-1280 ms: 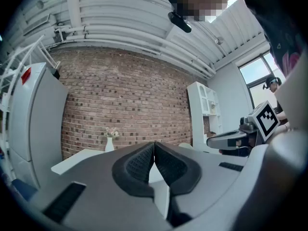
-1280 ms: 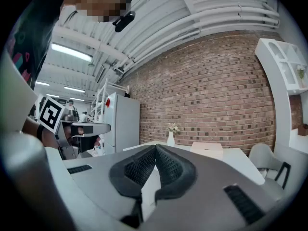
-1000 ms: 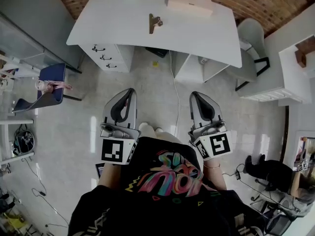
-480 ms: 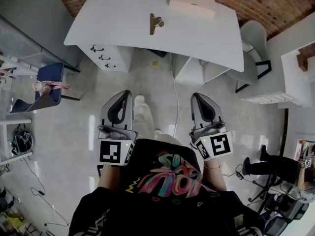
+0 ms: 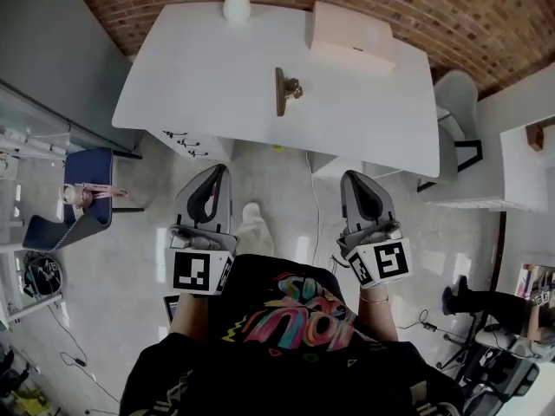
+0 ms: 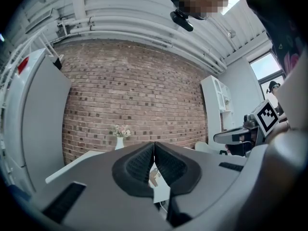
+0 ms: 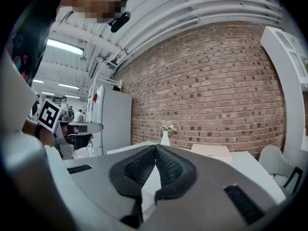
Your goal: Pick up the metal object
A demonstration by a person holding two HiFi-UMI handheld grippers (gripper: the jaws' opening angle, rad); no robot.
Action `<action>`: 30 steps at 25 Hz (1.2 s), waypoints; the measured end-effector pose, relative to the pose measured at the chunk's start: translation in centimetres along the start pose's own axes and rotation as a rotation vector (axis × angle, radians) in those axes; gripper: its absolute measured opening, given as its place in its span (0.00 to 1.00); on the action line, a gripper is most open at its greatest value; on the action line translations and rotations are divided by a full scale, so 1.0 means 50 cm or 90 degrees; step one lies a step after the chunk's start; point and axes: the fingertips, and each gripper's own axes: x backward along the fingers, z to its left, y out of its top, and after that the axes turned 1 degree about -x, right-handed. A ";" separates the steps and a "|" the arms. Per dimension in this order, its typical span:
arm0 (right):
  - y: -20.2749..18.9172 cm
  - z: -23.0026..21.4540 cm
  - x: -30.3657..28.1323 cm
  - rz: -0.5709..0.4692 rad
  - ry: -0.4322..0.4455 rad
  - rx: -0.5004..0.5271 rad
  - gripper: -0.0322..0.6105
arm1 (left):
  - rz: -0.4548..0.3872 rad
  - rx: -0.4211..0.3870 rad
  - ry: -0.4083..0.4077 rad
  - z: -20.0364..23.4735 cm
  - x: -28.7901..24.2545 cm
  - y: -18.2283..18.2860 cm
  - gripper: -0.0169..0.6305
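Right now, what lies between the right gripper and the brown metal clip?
In the head view, only bare white table between the brown metal clip and the right gripper.

Grippers I run: two, left gripper [image 5: 221,172] and right gripper [image 5: 350,178]
Metal object [image 5: 286,90]: one
Vase [image 5: 236,5]: one
Box [image 5: 351,35]: one
Table [image 5: 199,68]: one

Bright even indoor light, ceiling strip lights [image 7: 65,47] glaring, fisheye edges dark and bent
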 end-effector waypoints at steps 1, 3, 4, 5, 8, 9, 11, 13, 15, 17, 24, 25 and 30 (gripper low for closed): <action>0.009 -0.005 -0.036 -0.001 -0.001 0.002 0.08 | 0.000 -0.001 -0.003 0.025 -0.027 0.004 0.07; 0.021 -0.014 -0.100 0.000 -0.005 0.002 0.08 | -0.001 -0.004 -0.011 0.071 -0.076 0.011 0.07; 0.025 -0.017 -0.128 0.001 -0.009 0.001 0.08 | 0.000 -0.004 -0.014 0.092 -0.096 0.012 0.07; 0.026 -0.020 -0.155 0.002 -0.012 -0.001 0.08 | 0.002 -0.004 -0.016 0.112 -0.115 0.012 0.07; 0.023 -0.030 -0.221 0.009 -0.027 -0.009 0.08 | 0.008 0.001 -0.023 0.167 -0.165 0.001 0.07; 0.021 -0.034 -0.239 0.011 -0.033 -0.012 0.08 | 0.011 0.002 -0.027 0.180 -0.180 -0.003 0.07; 0.020 -0.044 -0.268 0.013 -0.046 -0.017 0.08 | 0.017 0.004 -0.040 0.200 -0.208 -0.012 0.07; 0.021 -0.054 -0.290 0.015 -0.058 -0.021 0.08 | 0.023 0.008 -0.051 0.215 -0.235 -0.019 0.07; 0.019 -0.065 -0.305 0.022 -0.068 -0.026 0.08 | 0.029 0.014 -0.061 0.223 -0.259 -0.025 0.07; 0.015 -0.082 -0.318 0.030 -0.079 -0.031 0.08 | 0.037 0.017 -0.073 0.224 -0.285 -0.032 0.07; -0.012 -0.160 -0.374 0.042 -0.098 -0.048 0.08 | 0.049 0.020 -0.082 0.226 -0.378 -0.054 0.07; -0.015 -0.173 -0.385 0.043 -0.096 -0.050 0.08 | 0.049 0.019 -0.080 0.227 -0.393 -0.057 0.07; -0.007 -0.246 -0.453 0.043 -0.080 -0.047 0.08 | 0.047 0.017 -0.064 0.233 -0.481 -0.052 0.07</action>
